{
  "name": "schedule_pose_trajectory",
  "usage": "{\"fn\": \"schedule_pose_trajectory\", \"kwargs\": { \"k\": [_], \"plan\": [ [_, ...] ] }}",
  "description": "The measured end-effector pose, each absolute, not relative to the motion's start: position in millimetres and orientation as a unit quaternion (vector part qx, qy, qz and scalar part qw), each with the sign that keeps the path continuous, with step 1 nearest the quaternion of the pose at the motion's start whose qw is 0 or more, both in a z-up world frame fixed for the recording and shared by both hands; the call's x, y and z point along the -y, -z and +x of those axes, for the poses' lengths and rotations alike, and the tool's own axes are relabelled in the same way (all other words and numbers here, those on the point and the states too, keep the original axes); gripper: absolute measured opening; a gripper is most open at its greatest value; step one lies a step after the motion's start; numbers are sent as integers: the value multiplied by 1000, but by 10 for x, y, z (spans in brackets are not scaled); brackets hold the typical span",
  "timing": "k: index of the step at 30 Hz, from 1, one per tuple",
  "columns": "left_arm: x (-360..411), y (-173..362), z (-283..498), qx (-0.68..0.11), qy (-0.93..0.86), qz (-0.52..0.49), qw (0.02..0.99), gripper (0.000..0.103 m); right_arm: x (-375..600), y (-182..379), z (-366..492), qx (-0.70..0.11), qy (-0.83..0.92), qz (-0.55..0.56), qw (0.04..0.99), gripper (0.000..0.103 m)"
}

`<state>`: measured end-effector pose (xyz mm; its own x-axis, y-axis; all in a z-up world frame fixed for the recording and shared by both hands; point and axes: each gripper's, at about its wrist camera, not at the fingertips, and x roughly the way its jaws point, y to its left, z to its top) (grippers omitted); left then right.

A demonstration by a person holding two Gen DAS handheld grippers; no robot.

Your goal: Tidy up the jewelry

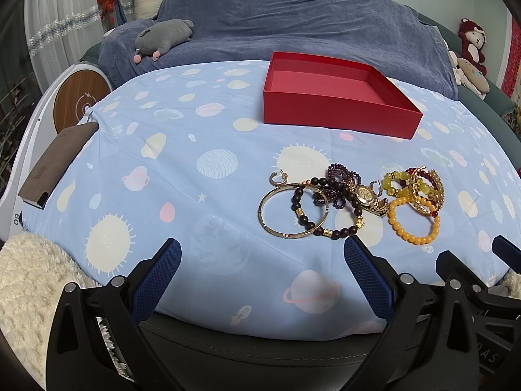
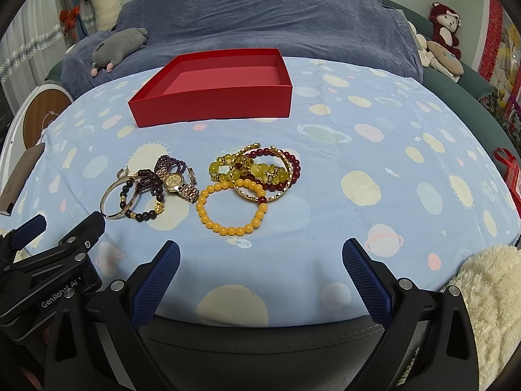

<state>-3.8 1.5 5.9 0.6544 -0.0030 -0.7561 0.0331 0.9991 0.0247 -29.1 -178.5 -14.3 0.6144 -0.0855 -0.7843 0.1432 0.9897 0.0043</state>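
An empty red box (image 1: 329,110) (image 2: 211,106) stands on the blue planet-print cloth (image 1: 182,163) (image 2: 374,169). In front of it lies a pile of jewelry: a gold bangle (image 1: 265,223) (image 2: 109,195), a dark bead bracelet (image 1: 338,233) (image 2: 143,216), a gold watch (image 1: 366,195) (image 2: 174,181), purple beads (image 1: 345,172), an orange bead bracelet (image 1: 412,236) (image 2: 228,229), and yellow and red beads with gold bangles (image 1: 423,185) (image 2: 260,172). My left gripper (image 1: 262,254) is open and empty, just short of the bangle. My right gripper (image 2: 260,254) is open and empty, just short of the orange bracelet.
A brown box (image 1: 58,159) lies at the cloth's left edge by a white appliance (image 1: 75,101). A blue-covered sofa (image 1: 293,22) with a grey plush (image 1: 162,37) stands behind. A fluffy cream throw (image 1: 29,280) (image 2: 488,293) lies at the near corners.
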Motion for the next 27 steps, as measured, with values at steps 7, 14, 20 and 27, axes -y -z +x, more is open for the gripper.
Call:
{"fn": "schedule_pose_trajectory", "kwargs": {
  "k": [7, 14, 20, 27],
  "plan": [
    [-18, -59, -37, -415, 10, 18, 910, 96, 1788, 141, -289, -434, 64, 34, 898, 96],
    [-23, -61, -35, -415, 10, 17, 910, 96, 1789, 140, -287, -434, 64, 33, 898, 96],
    [-20, -60, -37, -415, 10, 17, 910, 96, 1787, 139, -286, -434, 64, 33, 898, 96],
    [-28, -74, -40, -415, 11, 14, 910, 96, 1788, 138, -284, -434, 64, 34, 898, 96]
  ]
}}
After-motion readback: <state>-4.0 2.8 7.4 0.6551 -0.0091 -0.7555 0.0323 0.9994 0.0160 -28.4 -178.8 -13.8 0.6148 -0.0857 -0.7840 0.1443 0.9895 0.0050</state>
